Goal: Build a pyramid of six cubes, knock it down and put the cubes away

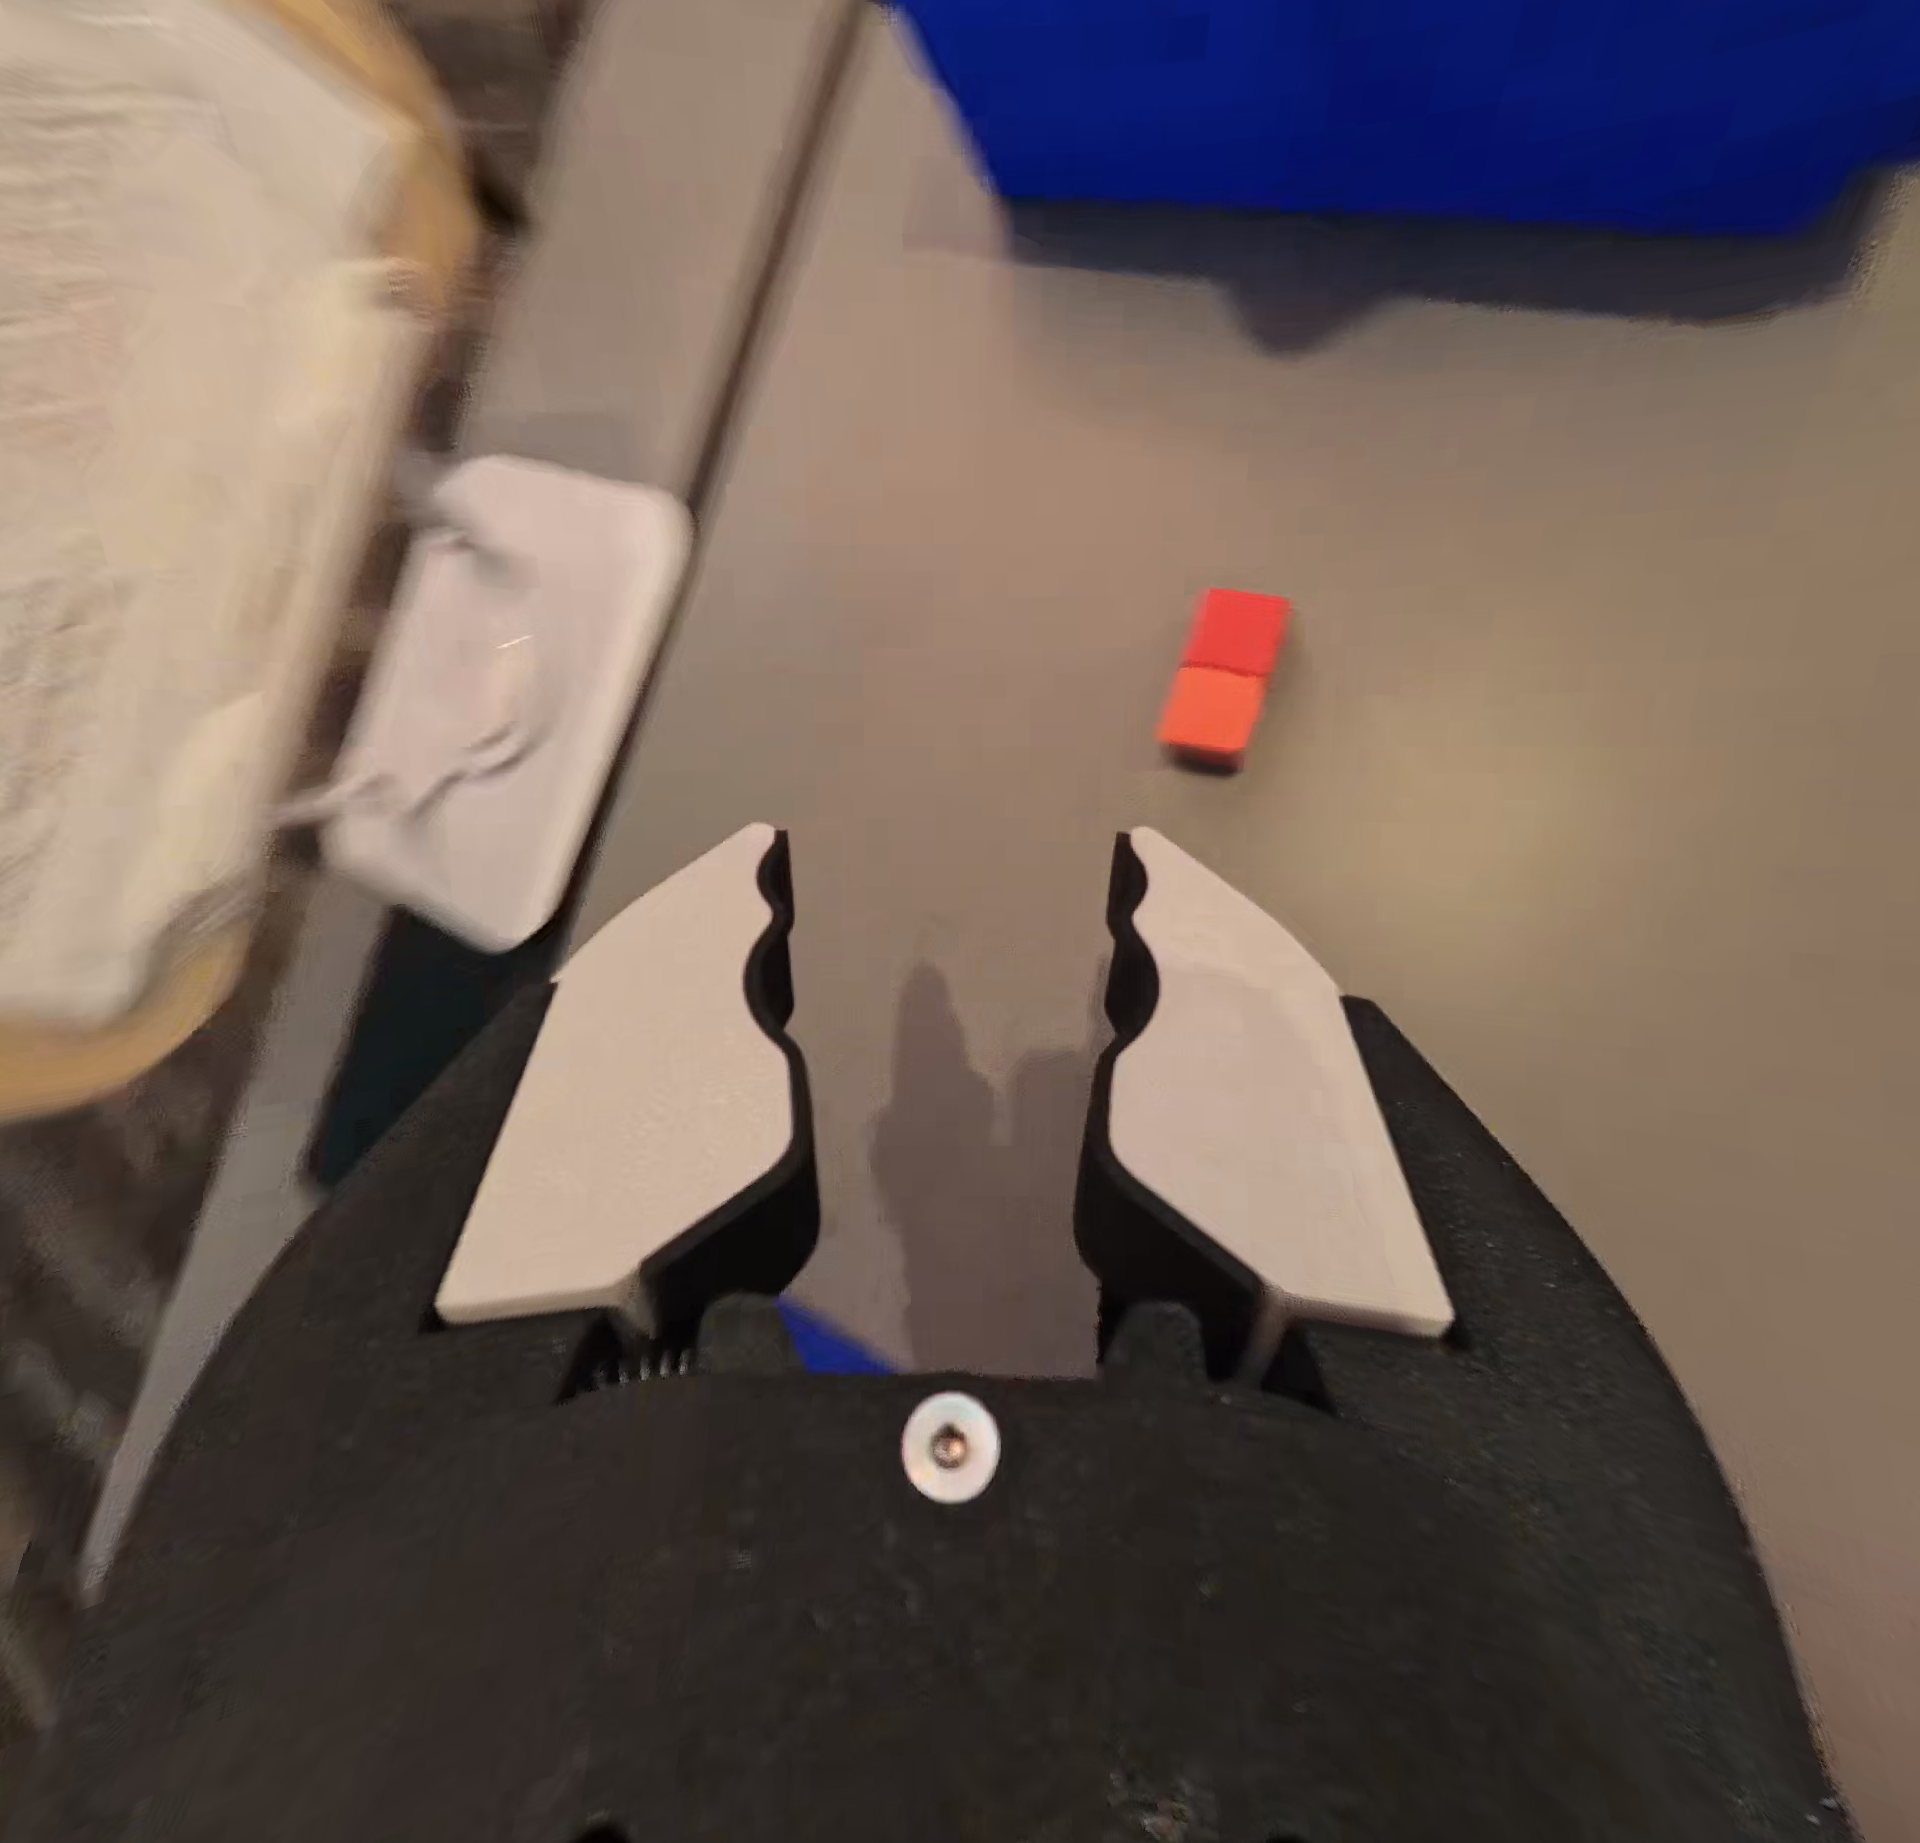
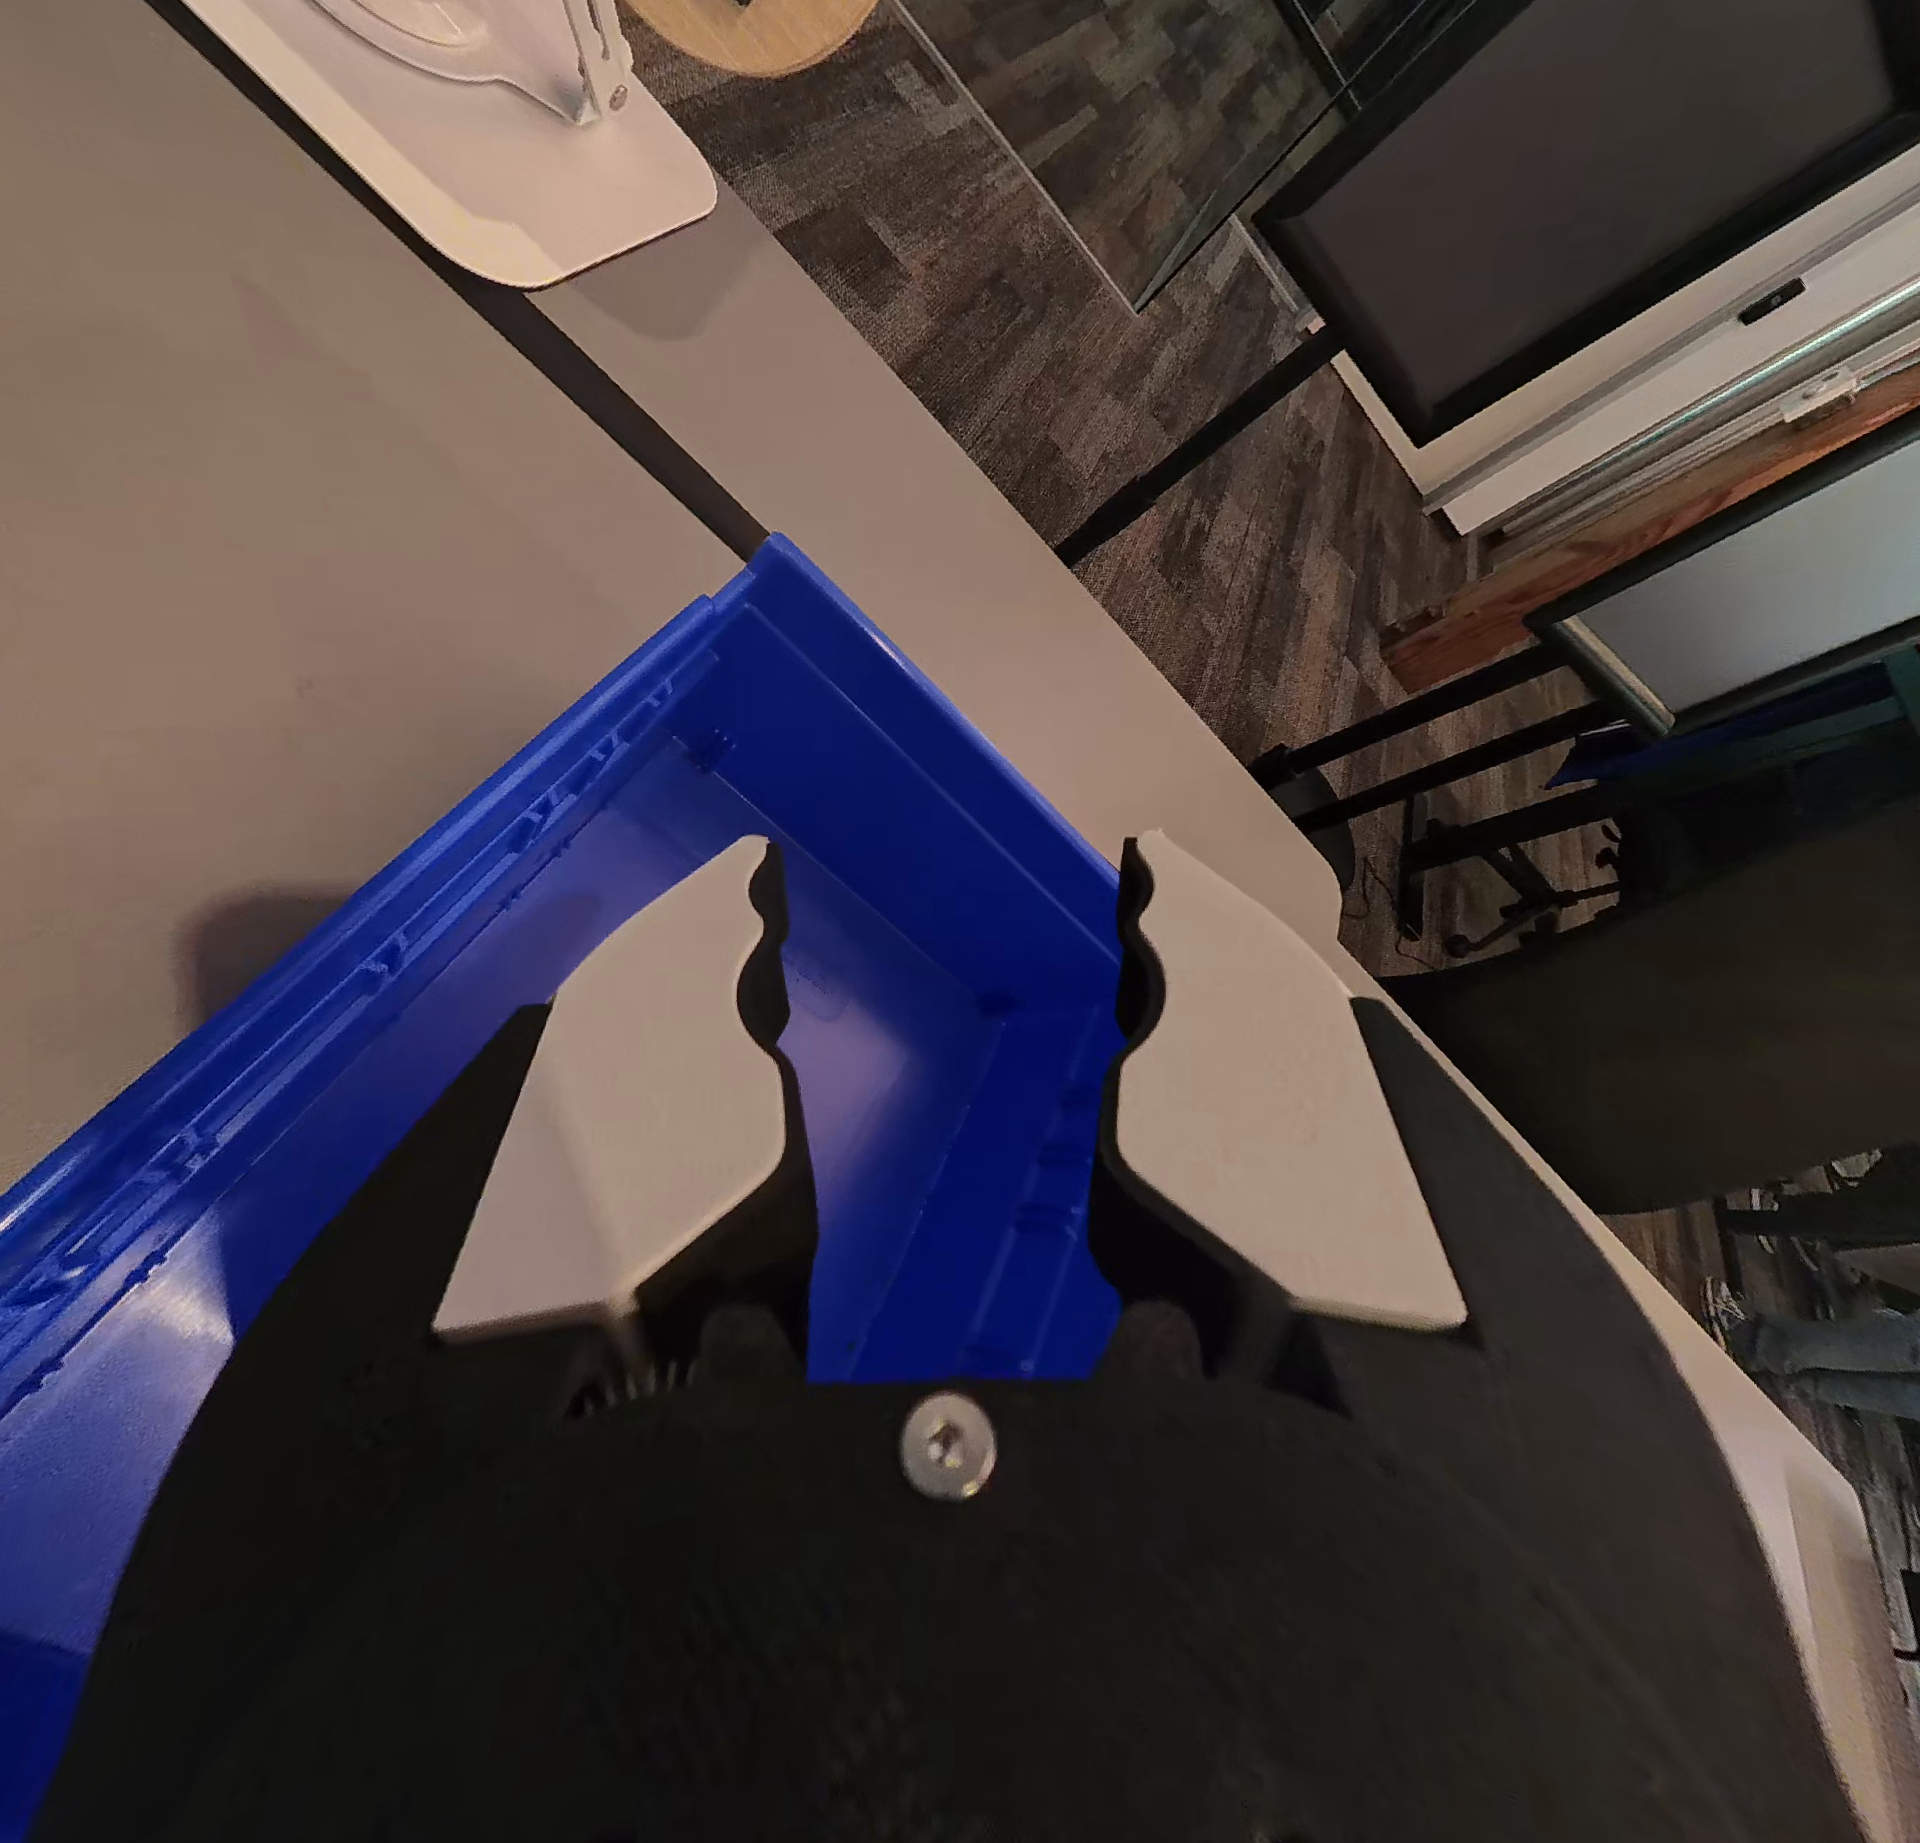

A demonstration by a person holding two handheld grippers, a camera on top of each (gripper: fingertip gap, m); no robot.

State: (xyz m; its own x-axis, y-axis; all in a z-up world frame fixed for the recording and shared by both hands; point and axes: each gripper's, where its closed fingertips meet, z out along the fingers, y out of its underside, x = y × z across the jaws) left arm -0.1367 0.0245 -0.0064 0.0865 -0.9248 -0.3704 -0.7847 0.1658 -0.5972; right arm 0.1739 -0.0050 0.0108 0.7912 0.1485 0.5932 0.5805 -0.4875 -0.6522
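Left claw (image 1: 951, 843) wide and empty above grey tabletop (image 1: 1455, 962), red cube (image 1: 1226, 679) ahead, right claw (image 2: 945, 853) wide over blue bin (image 2: 883, 754)

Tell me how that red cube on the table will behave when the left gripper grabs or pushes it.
The red cube looks rigid with flat faces, so it should slide rather than roll. It seems small and probably light, fitting between the open left gripper. Its matte surface likely grips well.

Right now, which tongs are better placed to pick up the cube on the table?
Left, probably. The left tongs are open, with the orange-red cube just ahead on the table. The right tongs hang open over the blue bin.
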